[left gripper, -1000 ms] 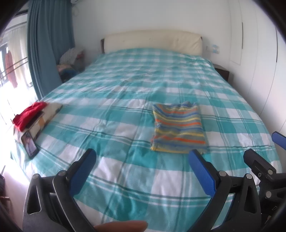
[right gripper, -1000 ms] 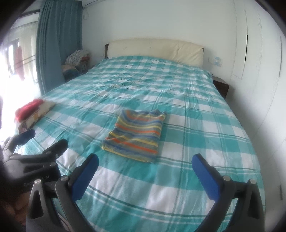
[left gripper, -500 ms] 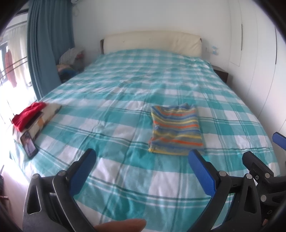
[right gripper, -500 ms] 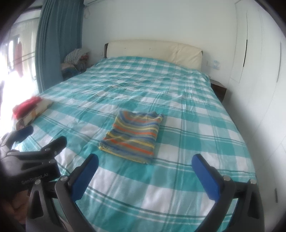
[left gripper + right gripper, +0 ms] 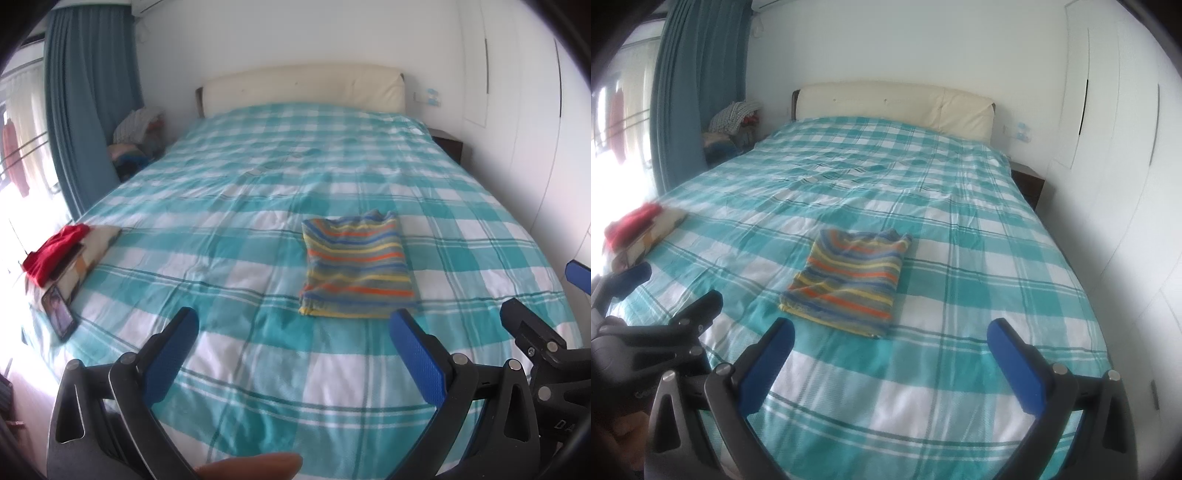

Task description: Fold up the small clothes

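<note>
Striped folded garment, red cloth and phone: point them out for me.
striped folded garment (image 5: 354, 273), left wrist view, middle of its top face.
red cloth (image 5: 55, 249), left wrist view, centre of the bundle.
phone (image 5: 59, 314), left wrist view, middle of its screen.

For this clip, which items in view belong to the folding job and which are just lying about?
Job:
striped garment, folded on the bed
left gripper, open
right gripper, open

Lying about:
red cloth
phone
clothes pile beside the curtain

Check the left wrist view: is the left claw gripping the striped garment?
No. The left claw is open and empty, short of the folded striped garment on the bed.
</note>
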Tool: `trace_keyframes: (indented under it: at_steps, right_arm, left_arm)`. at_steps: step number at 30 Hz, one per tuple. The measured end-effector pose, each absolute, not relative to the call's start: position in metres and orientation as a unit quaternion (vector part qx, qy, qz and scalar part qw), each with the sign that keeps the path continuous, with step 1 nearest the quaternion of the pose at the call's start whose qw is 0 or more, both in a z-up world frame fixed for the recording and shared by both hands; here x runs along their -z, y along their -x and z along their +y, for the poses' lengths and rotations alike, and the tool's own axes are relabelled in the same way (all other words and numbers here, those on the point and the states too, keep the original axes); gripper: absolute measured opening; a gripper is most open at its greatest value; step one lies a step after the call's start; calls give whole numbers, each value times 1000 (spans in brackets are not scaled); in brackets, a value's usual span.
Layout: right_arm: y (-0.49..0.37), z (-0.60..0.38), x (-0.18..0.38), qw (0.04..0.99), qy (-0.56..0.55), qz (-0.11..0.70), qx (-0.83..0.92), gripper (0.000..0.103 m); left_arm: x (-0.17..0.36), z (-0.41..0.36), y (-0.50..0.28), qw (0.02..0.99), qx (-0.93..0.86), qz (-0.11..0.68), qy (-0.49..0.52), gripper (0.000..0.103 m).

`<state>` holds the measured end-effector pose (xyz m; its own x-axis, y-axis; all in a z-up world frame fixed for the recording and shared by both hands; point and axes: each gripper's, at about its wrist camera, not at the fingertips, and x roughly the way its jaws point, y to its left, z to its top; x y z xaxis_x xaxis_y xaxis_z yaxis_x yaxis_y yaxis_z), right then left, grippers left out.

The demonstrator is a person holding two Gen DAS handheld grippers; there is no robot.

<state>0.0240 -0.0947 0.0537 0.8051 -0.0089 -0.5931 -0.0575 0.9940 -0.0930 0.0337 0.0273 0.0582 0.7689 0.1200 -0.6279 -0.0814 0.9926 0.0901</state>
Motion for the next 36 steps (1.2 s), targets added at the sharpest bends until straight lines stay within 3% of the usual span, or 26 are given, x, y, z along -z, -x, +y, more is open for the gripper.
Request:
trace_keyframes:
  at_steps: [36]
  right_arm:
    - [-25,-105,-48,947,48,319,0,103]
  left_arm:
    - [-51,32,-36,937,-6,349,9,103]
